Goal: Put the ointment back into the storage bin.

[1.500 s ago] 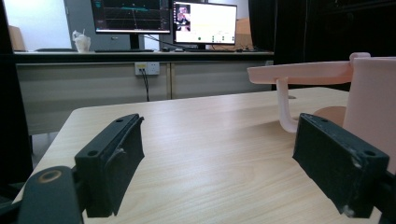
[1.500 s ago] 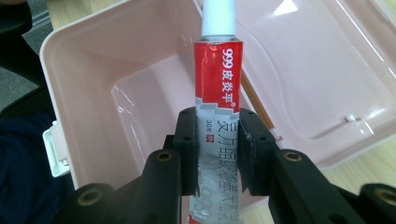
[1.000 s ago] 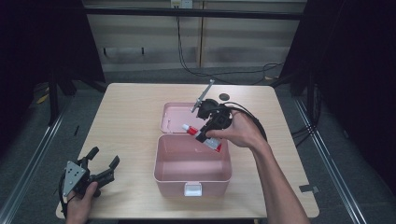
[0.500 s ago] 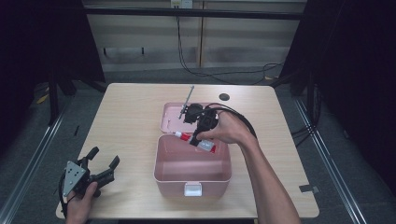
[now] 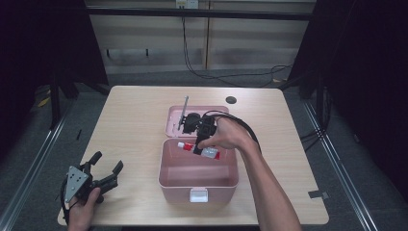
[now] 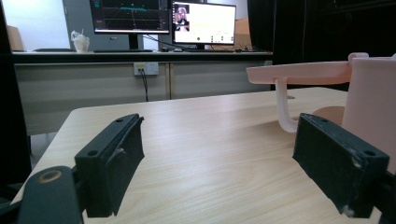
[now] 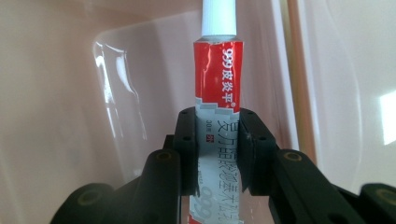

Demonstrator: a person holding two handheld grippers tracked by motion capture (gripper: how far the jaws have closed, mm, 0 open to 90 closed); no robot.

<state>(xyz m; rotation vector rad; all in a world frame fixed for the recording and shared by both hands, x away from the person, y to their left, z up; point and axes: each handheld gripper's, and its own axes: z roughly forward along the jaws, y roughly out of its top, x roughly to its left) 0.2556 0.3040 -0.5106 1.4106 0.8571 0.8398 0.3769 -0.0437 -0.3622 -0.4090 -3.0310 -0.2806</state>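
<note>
On the wooden table (image 5: 130,125) sits an open pink box (image 5: 197,171), its lid (image 5: 173,118) laid back behind it. Over the box, the right gripper (image 5: 198,147) pinches a red and white tube (image 7: 218,100). Near the table's front left corner, the left gripper (image 5: 107,166) rests with its jaws spread wide.

right gripper (image 5: 198,147) holding tube (image 5: 199,150), over pink box (image 5: 198,179)

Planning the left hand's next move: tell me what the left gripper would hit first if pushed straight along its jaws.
Probably nothing soon: the open left gripper faces bare table. The pink box sits at its right, possibly grazing the right jaw; depth is unclear.
</note>
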